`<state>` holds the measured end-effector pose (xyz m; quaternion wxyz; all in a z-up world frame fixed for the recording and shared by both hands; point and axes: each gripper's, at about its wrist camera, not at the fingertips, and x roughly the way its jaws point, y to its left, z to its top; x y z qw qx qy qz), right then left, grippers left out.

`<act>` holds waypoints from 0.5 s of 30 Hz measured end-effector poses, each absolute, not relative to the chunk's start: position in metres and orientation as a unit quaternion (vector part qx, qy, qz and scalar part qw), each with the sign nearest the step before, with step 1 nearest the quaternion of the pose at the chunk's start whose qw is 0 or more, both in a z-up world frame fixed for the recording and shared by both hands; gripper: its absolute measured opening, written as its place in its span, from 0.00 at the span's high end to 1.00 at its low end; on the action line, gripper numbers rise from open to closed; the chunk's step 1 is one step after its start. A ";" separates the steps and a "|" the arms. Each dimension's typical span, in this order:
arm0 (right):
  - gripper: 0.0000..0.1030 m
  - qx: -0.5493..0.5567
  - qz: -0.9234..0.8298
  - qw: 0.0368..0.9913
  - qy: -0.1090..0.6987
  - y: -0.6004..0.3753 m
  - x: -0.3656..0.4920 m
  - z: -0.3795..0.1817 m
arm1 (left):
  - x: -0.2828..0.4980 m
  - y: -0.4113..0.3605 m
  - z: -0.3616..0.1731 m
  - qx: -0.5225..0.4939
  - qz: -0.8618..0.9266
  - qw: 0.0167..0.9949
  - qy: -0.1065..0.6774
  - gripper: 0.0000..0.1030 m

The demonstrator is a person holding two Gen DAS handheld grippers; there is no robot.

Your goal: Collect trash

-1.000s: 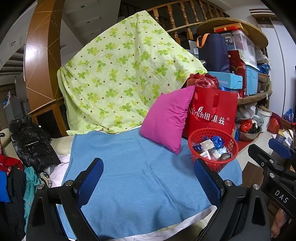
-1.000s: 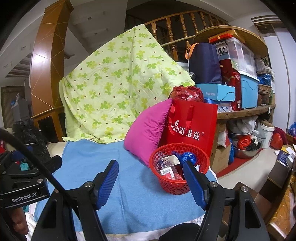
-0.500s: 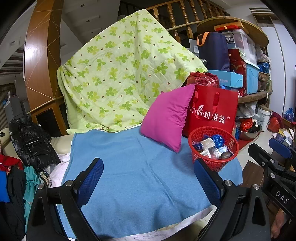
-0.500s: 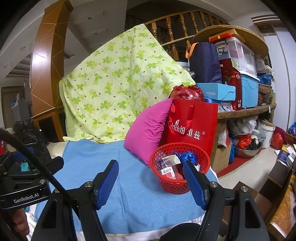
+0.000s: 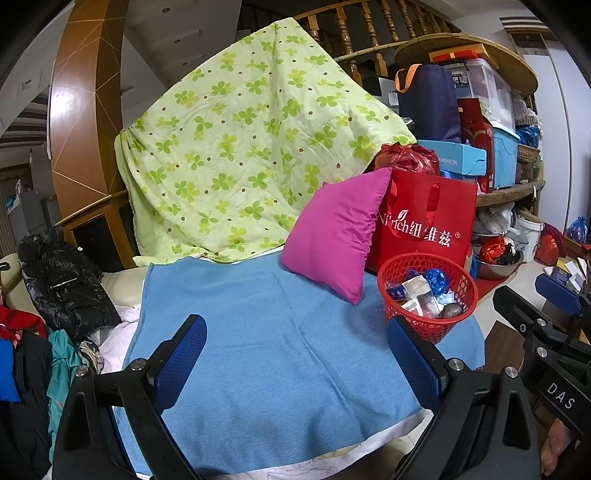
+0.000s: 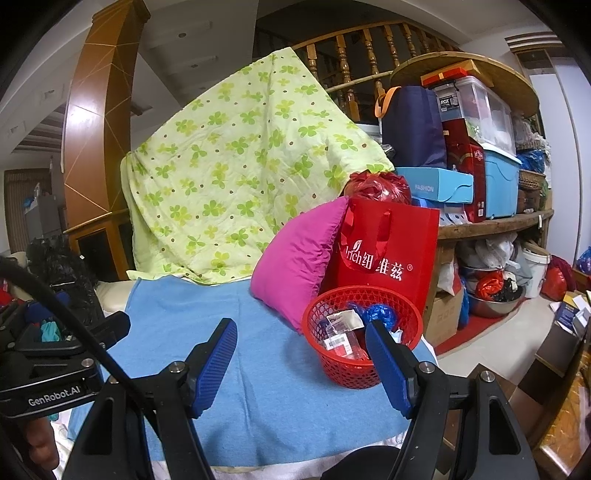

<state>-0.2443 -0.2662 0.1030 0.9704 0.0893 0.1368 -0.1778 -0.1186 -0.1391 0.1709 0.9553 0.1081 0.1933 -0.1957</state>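
Quilt: draping over railing behind. Blue towel: lying flat, bare. Red bag: standing behind basket. Pink pillow: leaning on bag. Red basket: sitting on towel's right edge, holding trash. Left gripper, right gripper: both hovering with jaws wide, gripping nothing.

This is a lived-in home: a wooden stair railing carries a green clover quilt, a pink cushion lies on the sofa, and shelves hold plastic storage boxes.
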 end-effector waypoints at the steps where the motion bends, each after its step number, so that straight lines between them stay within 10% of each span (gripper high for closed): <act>1: 0.27 0.089 -0.177 0.971 0.136 -0.265 -0.244 0.104 | -0.119 -0.139 0.171 0.109 -0.195 0.955 0.193 0.05; 15: 0.27 0.087 -0.175 0.971 0.139 -0.263 -0.241 0.107 | -0.117 -0.141 0.174 0.107 -0.194 0.956 0.194 0.05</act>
